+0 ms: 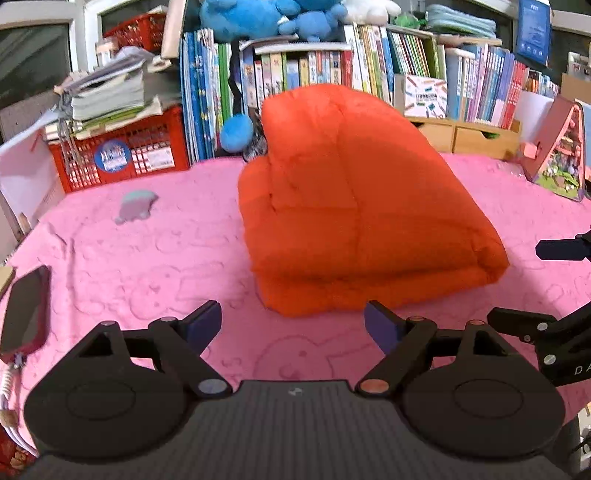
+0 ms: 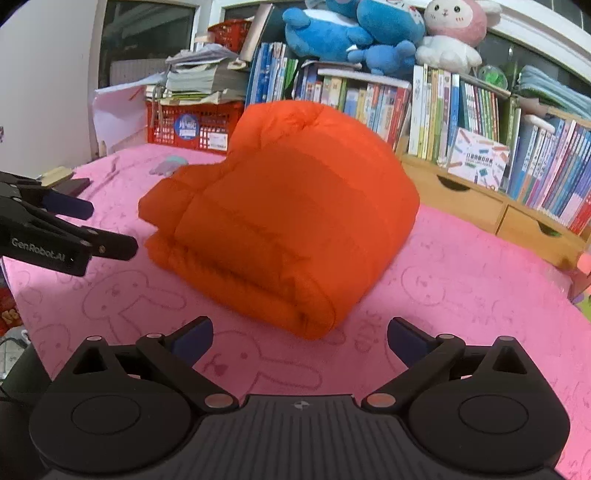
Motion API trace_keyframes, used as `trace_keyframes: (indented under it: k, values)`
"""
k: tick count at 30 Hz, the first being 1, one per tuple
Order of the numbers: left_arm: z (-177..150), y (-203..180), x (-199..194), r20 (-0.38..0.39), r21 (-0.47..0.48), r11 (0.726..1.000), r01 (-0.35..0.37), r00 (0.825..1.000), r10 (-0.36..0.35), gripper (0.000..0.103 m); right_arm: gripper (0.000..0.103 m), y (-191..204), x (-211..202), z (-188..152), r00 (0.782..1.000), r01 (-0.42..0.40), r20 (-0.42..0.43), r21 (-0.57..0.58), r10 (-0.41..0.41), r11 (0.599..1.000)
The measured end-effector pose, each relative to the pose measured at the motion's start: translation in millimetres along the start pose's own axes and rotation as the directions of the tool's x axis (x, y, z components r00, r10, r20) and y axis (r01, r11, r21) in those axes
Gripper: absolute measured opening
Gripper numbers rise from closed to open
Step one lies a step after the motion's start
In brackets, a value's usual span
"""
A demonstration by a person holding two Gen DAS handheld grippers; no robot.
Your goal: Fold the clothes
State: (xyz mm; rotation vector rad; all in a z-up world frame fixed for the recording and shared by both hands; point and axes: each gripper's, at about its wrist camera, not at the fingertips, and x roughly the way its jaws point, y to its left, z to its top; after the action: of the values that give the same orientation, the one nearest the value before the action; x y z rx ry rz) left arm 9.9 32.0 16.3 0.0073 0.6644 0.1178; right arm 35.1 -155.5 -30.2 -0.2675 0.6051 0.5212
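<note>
Pink bedspread (image 1: 147,258), puffy orange jacket (image 1: 354,206) folded into thick bundle

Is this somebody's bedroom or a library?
Probably a child's bedroom or study at home, not a library. Plush toys sit on a crowded shelf of picture books, and the folded orange jacket lies on a pink bunny-print cover.

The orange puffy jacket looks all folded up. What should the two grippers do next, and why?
Probably just back away a little. The orange jacket already lies in a thick folded bundle on the pink blanket. The left hand-held gripper and the right hand-held gripper are both open, hold nothing, and sit just short of its near edge. One loose lump sticks up at the back, which might want a pat.
</note>
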Motion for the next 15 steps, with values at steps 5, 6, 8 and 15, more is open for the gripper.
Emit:
trace_keyframes:
  k: [5,6,8,15]
  values:
    - [-0.3,-4.8,1.7,-0.017,0.004,1.0,0.014,1.0,-0.014,0.089,0.103,1.5,0.3,-3.0,1.0,-0.006,-0.013,0.012,0.006,1.0]
    - [-0.5,-6.4,2.1,-0.019,0.007,1.0,0.017,1.0,-0.017,0.089,0.103,1.7,0.3,-3.2,1.0,-0.006,-0.015,0.013,0.006,1.0]
    - [0.1,-8.7,3.8,-0.029,0.012,1.0,0.028,0.999,-0.027,0.089,0.103,1.6,0.1,-3.2,1.0,-0.008,-0.016,0.015,0.008,1.0]
    - [10.3,-13.5,12.6,-0.051,0.006,0.999,0.048,0.998,-0.048,0.09,0.103,-1.7,-0.7,-0.6,1.0,-0.013,-0.005,0.053,0.014,0.998]
